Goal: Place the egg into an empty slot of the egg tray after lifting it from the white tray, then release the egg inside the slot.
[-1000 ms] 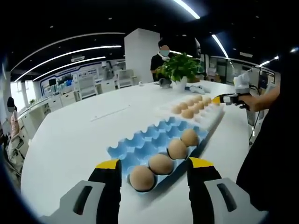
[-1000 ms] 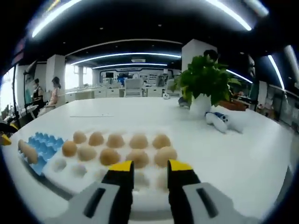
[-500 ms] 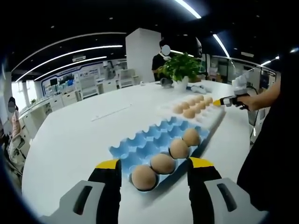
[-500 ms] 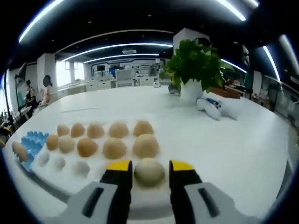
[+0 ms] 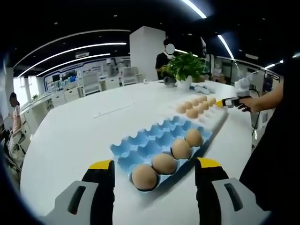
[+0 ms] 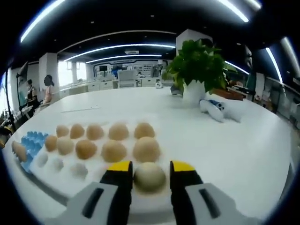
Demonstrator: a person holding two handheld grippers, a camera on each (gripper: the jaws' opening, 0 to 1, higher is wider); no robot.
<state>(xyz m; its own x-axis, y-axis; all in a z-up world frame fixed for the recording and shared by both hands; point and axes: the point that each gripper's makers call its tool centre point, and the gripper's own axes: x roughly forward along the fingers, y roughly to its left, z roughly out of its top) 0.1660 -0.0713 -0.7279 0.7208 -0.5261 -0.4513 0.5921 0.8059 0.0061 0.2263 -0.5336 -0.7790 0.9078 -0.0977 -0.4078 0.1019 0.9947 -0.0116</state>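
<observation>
A white tray [image 6: 154, 140] holds two rows of brown eggs and a pale egg [image 6: 149, 175] in its near row. My right gripper [image 6: 151, 167] is open, with its yellow-tipped jaws on either side of that pale egg, which rests in the tray. In the left gripper view, the blue egg tray [image 5: 150, 136] lies just ahead with a row of brown eggs [image 5: 164, 163] along its near edge and empty slots behind. My left gripper [image 5: 153, 164] stands open in front of it, holding nothing. Past the white tray [image 5: 213, 119], a hand holds the right gripper [image 5: 226, 101].
A potted plant [image 6: 197, 70] and a white-and-blue object [image 6: 214, 108] stand beyond the white tray on the large white table [image 6: 234, 145]. A person [image 5: 165, 58] stands behind the plant, and others sit at the far left. The blue egg tray [image 6: 33, 140] shows at the left.
A second ago the right jaws had nothing between them; they have moved forward around the pale egg and have held still since. The left jaws look slightly wider apart.
</observation>
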